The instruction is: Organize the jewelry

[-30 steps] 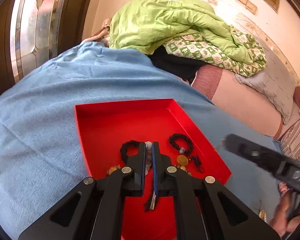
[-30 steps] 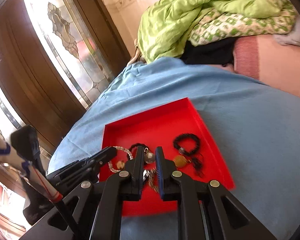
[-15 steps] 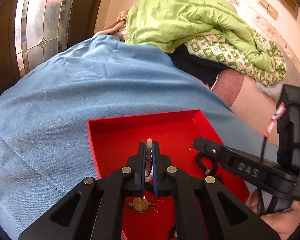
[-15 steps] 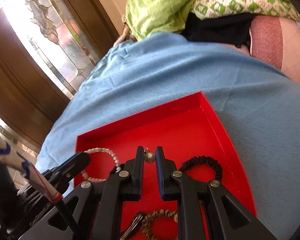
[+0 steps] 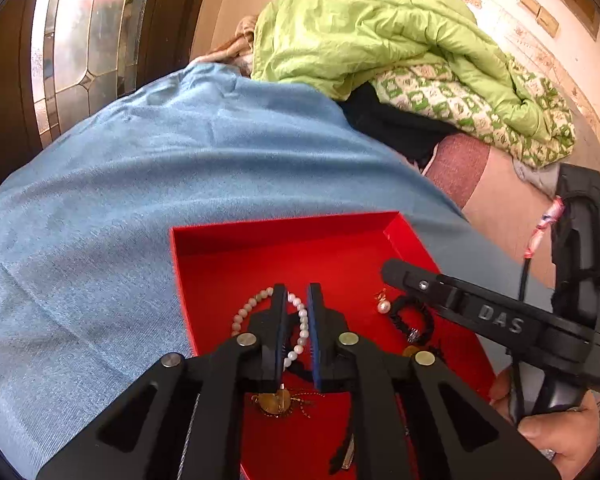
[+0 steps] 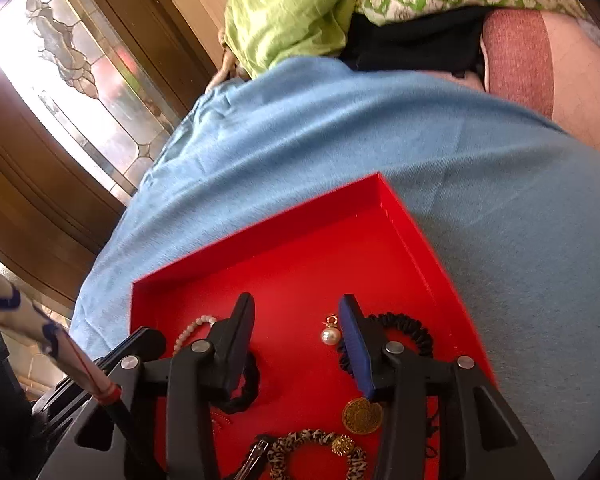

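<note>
A red tray lies on a blue cloth and holds the jewelry. My left gripper is open a little over a white pearl bracelet, which lies in the tray between the jaws and loops past the left one. My right gripper is wide open and empty above the tray; it also shows in the left wrist view. A pearl earring lies just left of its right finger. A black coil bracelet, a black scrunchie, a gold disc pendant and a leopard-print scrunchie lie nearby.
The blue cloth covers a bed. A green quilt and a patterned blanket are piled at the far end. A wooden door with stained glass stands at the left. A hair clip lies near the tray's front.
The left gripper has opened and let the pearl bracelet down into the tray. The right gripper has opened wide and dropped the pearl earring beside the black coil bracelet.
</note>
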